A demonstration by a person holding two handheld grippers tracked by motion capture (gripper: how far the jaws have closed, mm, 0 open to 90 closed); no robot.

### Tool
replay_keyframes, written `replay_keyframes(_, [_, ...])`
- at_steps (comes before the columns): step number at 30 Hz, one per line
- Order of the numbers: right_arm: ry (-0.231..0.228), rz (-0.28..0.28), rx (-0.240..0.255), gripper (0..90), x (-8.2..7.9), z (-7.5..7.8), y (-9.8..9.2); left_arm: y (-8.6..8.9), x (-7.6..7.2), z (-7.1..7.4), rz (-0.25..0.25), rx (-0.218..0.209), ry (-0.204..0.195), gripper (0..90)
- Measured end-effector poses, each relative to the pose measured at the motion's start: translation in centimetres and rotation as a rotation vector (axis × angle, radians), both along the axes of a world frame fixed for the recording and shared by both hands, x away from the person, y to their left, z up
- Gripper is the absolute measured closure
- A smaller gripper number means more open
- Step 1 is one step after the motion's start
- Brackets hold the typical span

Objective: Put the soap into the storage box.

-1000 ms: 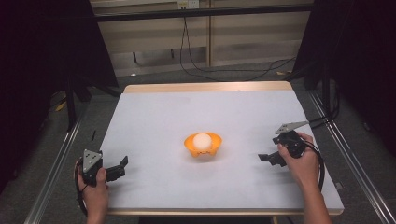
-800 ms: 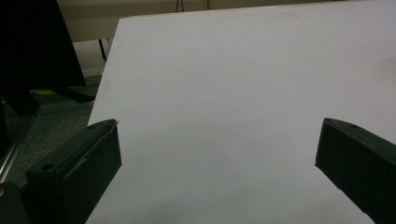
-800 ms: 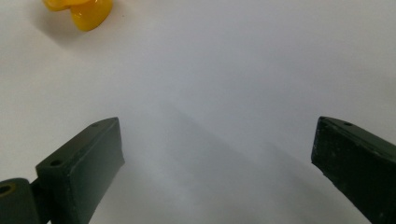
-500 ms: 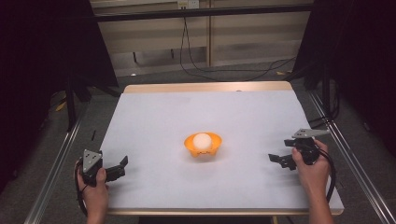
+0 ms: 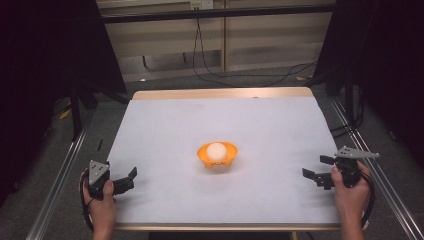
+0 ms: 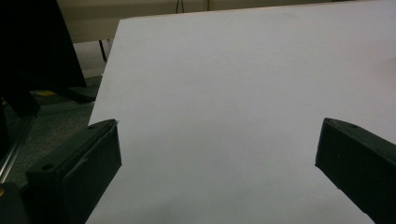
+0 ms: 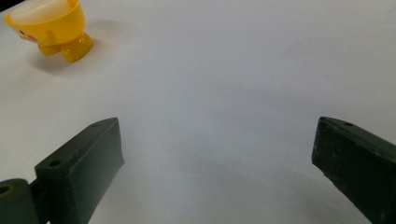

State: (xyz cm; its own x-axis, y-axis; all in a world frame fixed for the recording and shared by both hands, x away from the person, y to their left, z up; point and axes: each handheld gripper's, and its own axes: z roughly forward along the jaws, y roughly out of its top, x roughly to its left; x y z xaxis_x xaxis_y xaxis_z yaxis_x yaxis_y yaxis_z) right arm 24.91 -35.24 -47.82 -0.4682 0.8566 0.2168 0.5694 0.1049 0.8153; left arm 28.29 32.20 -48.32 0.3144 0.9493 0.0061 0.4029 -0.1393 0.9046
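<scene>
The table [image 5: 165,130] takes up the middle of the high view, its white top running to a pale wooden strip at the far edge and another along the near edge. Dark floor and metal rails [image 5: 55,185] flank it left and right, and cables [image 5: 235,75] loop on the floor beyond the far edge.

White surface lies bare on every side of the bowl [image 5: 217,156], a small orange one dead centre with a white ball [image 5: 216,150] sitting inside it. In the right gripper view the bowl [image 7: 51,28] shows up yellow-orange at the top left, standing on stubby feet, with a broad stretch of white between it and the jaws.

Down at the near left corner, the left hand [image 5: 102,210] holds the left gripper [image 5: 131,179] right by the table's left edge, jaws pointing in toward the middle. They stand wide apart with nothing between them; the left gripper view [image 6: 217,154] has that edge running up past its left jaw, floor beyond it.

Over on the near right, the right hand [image 5: 350,192] holds the right gripper [image 5: 314,169] just inside the right edge, well apart from the bowl. Its jaws are spread wide too, bare table between them in its own view [image 7: 217,154].
</scene>
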Motion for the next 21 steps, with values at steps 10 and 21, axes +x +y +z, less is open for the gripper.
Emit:
replay_keyframes(10, [-0.036, -0.04, 0.032, 0.8, -2.2, -0.2, -1.4, 0.0, 0.0, 0.0, -0.004, 0.0, -0.004, 0.1])
replay_keyframes(21, [-0.115, -0.103, 0.089, 0.4, -4.7, -0.5, -2.8, 0.0, -0.1, 0.0, -0.005, 0.002, -0.007, 0.1])
